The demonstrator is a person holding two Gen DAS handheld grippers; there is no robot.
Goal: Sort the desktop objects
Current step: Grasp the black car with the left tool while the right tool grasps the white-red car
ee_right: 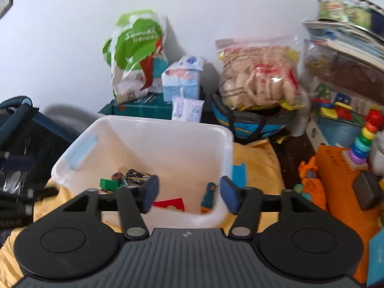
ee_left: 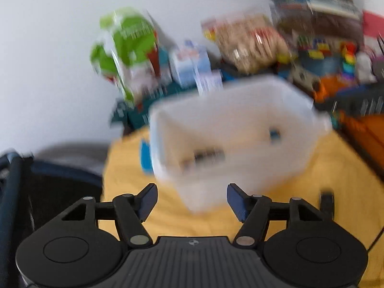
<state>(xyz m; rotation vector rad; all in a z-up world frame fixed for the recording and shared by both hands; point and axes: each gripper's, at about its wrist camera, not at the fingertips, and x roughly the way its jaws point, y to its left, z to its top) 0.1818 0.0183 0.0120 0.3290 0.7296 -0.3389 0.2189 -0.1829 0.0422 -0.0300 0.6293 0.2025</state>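
Note:
A white translucent plastic bin point(ee_right: 168, 139) stands on a yellow cloth point(ee_right: 259, 158). Inside it lie toy cars point(ee_right: 134, 175), a green block point(ee_right: 108, 183), a red piece point(ee_right: 171, 203) and an orange-teal toy point(ee_right: 209, 196). My right gripper point(ee_right: 189, 193) is open and empty, hovering over the bin's near right corner. In the blurred left wrist view the bin point(ee_left: 235, 129) shows tilted ahead of my left gripper point(ee_left: 192, 201), which is open and empty above the cloth point(ee_left: 124, 172).
Against the wall stand a green-white bag point(ee_right: 134, 55), blue tissue packs point(ee_right: 182, 79) and a bag of snacks point(ee_right: 259, 74) on a blue basket point(ee_right: 249, 122). An orange box point(ee_right: 340, 182) and a ring stacker point(ee_right: 364, 136) stand at right. A dark bag point(ee_right: 19, 139) lies at left.

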